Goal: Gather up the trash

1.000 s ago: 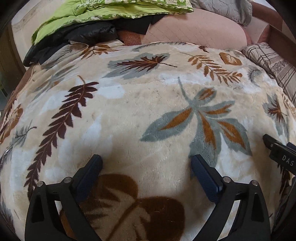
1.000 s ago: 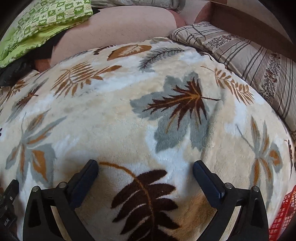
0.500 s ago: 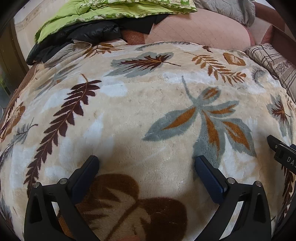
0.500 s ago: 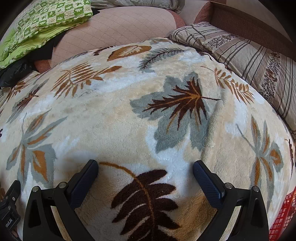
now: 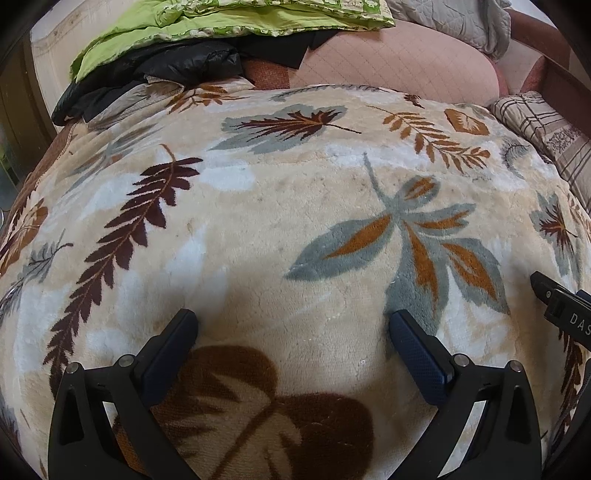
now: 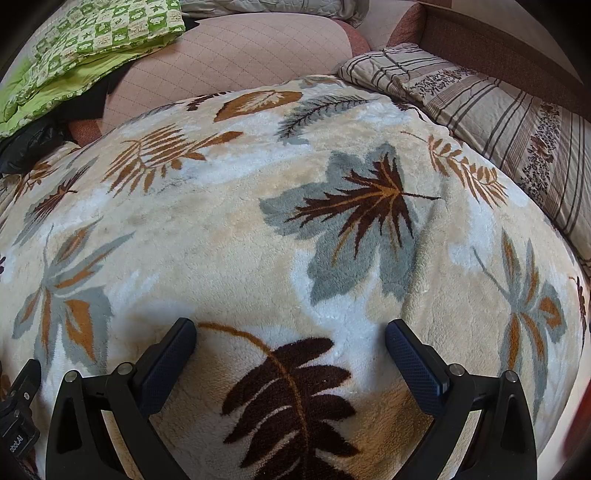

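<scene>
Only container in sight: a red basket (image 6: pixel 578 417), reduced to a dim reddish blur at the lower right edge of the right wrist view; contents impossible to tell. Clearer a second ago, with its mesh showing at that same corner, now nearly slid out of view. No telling where the trash lies: nothing recognisable as trash in either view, only bedding. Under both tools, a plush leaf-print blanket (image 5: pixel 258 221) covering the middle of the bed. At the far edge of the blanket, a green quilt (image 5: pixel 221 26) piled on a black jacket (image 5: pixel 166 70), beside a pink quilted cushion (image 5: pixel 399 62). Along the blanket's right edge, a striped pillow (image 6: pixel 498 110) against a brown wooden rail. For the left gripper (image 5: pixel 293 328), jaws spread wide, nothing between them, above a brown leaf of the print. For the right gripper (image 6: pixel 290 336), jaws likewise spread wide and holding nothing, above a dark brown fern leaf. Side by side, each tool showing at the edge of the other's view. Compared with a second ago, little changed: same wide jaw opening on both, left view shifted only slightly across the print, right view almost as it was.
</scene>
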Available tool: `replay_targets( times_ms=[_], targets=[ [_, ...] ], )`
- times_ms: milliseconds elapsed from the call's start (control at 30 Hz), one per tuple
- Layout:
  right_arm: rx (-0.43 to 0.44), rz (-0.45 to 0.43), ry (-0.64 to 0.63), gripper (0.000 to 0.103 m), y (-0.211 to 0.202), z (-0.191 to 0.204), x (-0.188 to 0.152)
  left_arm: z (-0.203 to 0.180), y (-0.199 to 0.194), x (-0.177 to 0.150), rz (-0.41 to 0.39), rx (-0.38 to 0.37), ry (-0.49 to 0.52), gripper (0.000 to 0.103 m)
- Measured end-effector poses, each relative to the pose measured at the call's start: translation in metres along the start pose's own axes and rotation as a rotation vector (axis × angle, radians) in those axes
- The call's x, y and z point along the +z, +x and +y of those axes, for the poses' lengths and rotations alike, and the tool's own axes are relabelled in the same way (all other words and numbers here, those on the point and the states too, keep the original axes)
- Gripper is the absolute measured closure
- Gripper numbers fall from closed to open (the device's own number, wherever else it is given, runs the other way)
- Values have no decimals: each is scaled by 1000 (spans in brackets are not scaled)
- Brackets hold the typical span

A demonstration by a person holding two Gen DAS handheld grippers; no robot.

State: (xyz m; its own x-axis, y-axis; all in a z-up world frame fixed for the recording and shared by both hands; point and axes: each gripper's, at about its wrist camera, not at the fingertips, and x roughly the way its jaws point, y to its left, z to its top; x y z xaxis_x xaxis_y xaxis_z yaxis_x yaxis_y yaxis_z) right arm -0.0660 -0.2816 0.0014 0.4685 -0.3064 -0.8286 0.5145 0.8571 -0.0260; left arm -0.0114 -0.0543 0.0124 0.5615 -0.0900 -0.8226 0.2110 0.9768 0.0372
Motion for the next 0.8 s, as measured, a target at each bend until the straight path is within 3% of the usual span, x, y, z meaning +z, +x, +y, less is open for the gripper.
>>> replay_targets(
  times_ms=[600,700,800],
  targets=[
    [0,0,-1,0,0,0,0,-1,-1,1,-12,6,4,0],
    [-46,-10,-36,0,-1,8,0,-3,0,2,-19,11,7,0],
    [10,4,10,0,1,-2,0,-4,0,2,-20,15,8,0]
  ],
)
